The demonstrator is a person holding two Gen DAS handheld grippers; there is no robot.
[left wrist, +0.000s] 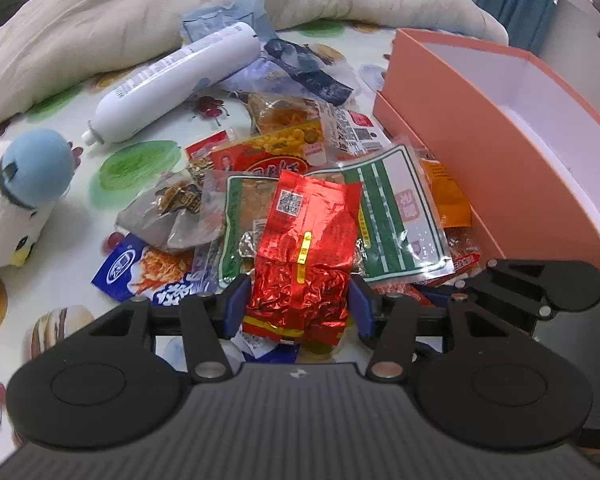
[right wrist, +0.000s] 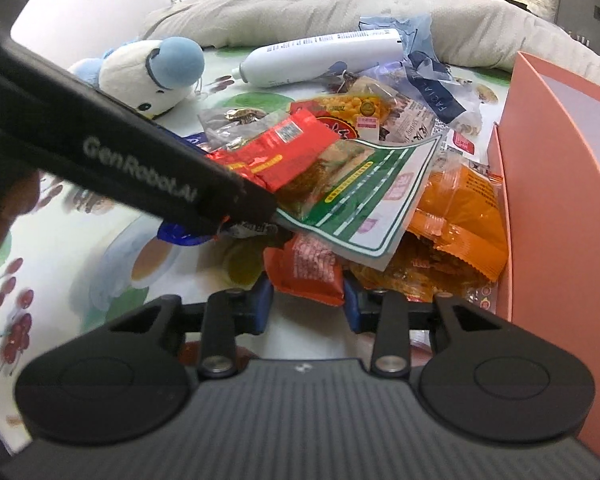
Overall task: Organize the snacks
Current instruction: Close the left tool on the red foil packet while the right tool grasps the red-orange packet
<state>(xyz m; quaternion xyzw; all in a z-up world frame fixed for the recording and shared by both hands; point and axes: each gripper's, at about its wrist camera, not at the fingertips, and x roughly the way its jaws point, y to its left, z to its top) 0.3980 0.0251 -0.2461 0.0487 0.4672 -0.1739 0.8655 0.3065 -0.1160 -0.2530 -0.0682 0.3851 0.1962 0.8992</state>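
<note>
The left gripper (left wrist: 300, 304) has its two blue pads set against either side of a crinkled red foil packet (left wrist: 306, 248), clamped on its lower half, a hold low on the body that should keep the slippery foil from sliding out when lifted. That packet lies on top of the snack heap, so it is the natural first pick. Just beyond the fingers, under the packet, sits a green-and-white pouch (left wrist: 388, 216), and to the fingers' left a blue-and-white noodle-snack bag (left wrist: 140, 268) pokes out from the pile. The right gripper (right wrist: 306, 304) brackets a small orange-red packet (right wrist: 306, 270) at the near edge of the heap; its pads sit right at the packet's sides, apparently pinching it, though whether they truly press I cannot tell for certain. Just right of those fingers lies a larger orange bag (right wrist: 464, 216), crumpled against the wall of the orange box (right wrist: 540, 184). The box stands open on the right of both grippers, near the heap, probably as the place the snacks are meant to go; what shows of its inside is bare. Farther out, past the pile, lie a white tube bottle (left wrist: 176, 80) and a plush toy (left wrist: 20, 200), neither a snack.
</note>
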